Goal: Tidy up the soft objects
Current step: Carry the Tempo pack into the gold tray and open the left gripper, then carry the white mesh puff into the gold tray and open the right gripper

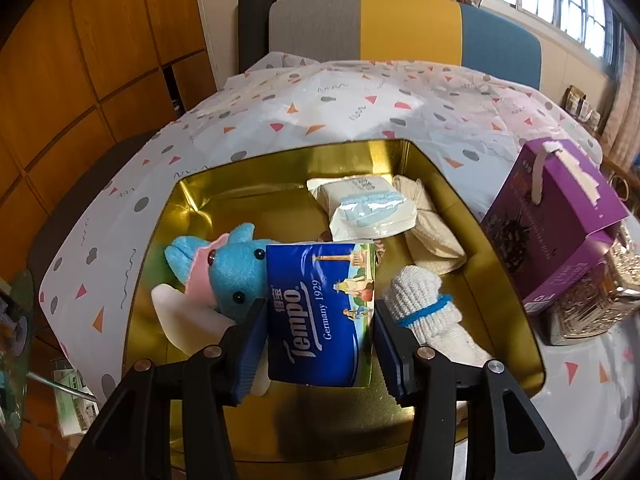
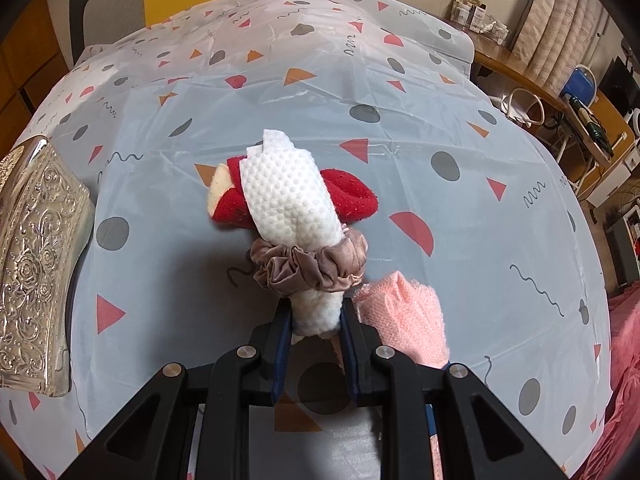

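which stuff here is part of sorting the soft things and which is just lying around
Part of the job:
- Tempo tissue pack in the left hand-held gripper
- gold tin with blue plush, wipes pack, white sock
- white dimpled cloth in the right hand-held gripper, brown scrunchie around it
- red sock, pink cloth

Just lying about:
- purple box
- silver embossed lid

Glossy gold metal tin (image 1: 496, 240), plush elephant (image 1: 228, 268)

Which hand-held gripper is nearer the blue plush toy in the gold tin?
Left. The left hand-held gripper, holding a tissue pack, is beside the blue plush toy. The right hand-held gripper works elsewhere; its view shows no toy.
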Motion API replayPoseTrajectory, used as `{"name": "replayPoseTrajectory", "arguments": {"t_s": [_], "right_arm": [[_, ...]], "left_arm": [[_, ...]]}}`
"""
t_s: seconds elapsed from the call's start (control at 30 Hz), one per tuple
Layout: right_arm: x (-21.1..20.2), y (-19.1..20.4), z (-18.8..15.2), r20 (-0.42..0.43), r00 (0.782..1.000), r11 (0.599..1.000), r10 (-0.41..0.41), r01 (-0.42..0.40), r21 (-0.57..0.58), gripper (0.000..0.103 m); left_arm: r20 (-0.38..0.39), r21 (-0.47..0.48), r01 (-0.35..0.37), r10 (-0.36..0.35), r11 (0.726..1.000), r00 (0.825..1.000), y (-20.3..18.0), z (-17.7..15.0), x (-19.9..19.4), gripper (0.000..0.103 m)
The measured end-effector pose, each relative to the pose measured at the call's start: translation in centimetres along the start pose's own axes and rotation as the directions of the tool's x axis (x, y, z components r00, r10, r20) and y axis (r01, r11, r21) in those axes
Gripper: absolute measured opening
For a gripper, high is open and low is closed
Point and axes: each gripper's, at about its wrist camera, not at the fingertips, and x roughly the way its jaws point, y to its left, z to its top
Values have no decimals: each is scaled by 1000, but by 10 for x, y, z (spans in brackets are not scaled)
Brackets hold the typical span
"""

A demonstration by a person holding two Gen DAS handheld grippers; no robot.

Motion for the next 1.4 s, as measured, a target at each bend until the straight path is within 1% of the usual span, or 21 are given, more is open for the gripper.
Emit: {"name": "replayPoseTrajectory", "arguments": {"t_s": [0.13, 0.2, 0.33, 0.4, 0.67, 0.87, 0.97, 1.0, 1.07, 1.17, 1.27, 1.3, 1.33, 1.4], "right_arm": [[0, 0, 0, 2, 1000, 1000, 1, -1, -4, 22], [1, 0, 0, 2, 1000, 1000, 1, 0, -6, 22], [1, 0, 0, 3, 1000, 1000, 0, 0, -7, 22], [0, 1, 0, 3, 1000, 1000, -1, 1, -8, 22], [1, 1, -1, 3, 1000, 1000, -3, 3, -4, 22], [-2, -1, -1, 4, 1000, 1000, 12, -12, 20, 22], [-13, -6, 1, 37, 999, 996, 39, -41, 73, 22], [-20, -8, 3, 59, 996, 993, 60, -66, 100, 22], [-30, -7, 6, 88, 993, 989, 77, -88, 118, 22], [-54, 2, 16, 141, 985, 987, 95, -111, 112, 22], [-90, 14, 31, 226, 966, 984, 125, -149, 96, 22], [-104, 20, 37, 257, 956, 982, 139, -166, 85, 22], [-124, 31, 44, 302, 940, 981, 158, -184, 60, 22], [-154, 55, 54, 355, 913, 976, 204, -219, 3, 22]], "left_arm": [[-14, 3, -13, 13, 1000, 1000, -1, 0, 9, 53], [-18, 1, -19, 20, 1000, 1000, -1, -1, 10, 58], [22, -2, -29, 29, 1000, 999, 0, -1, -3, 61], [41, -2, -30, 30, 1000, 999, 1, 0, -10, 65], [116, -12, -8, 9, 1000, 993, 7, 0, -45, 68], [142, -23, 12, -9, 1000, 990, 11, -5, -62, 71], [136, -35, 26, -21, 999, 990, 14, -9, -63, 72], [134, -37, 28, -23, 999, 991, 15, -11, -63, 72], [129, -44, 32, -26, 999, 991, 18, -13, -62, 72], [125, -56, 39, -32, 998, 992, 22, -17, -61, 72], [120, -74, 41, -32, 996, 992, 29, -19, -59, 72], [119, -79, 40, -30, 996, 992, 31, -20, -59, 72], [118, -88, 38, -28, 995, 993, 35, -21, -59, 72], [116, -111, 35, -23, 993, 993, 43, -21, -58, 72]]}}
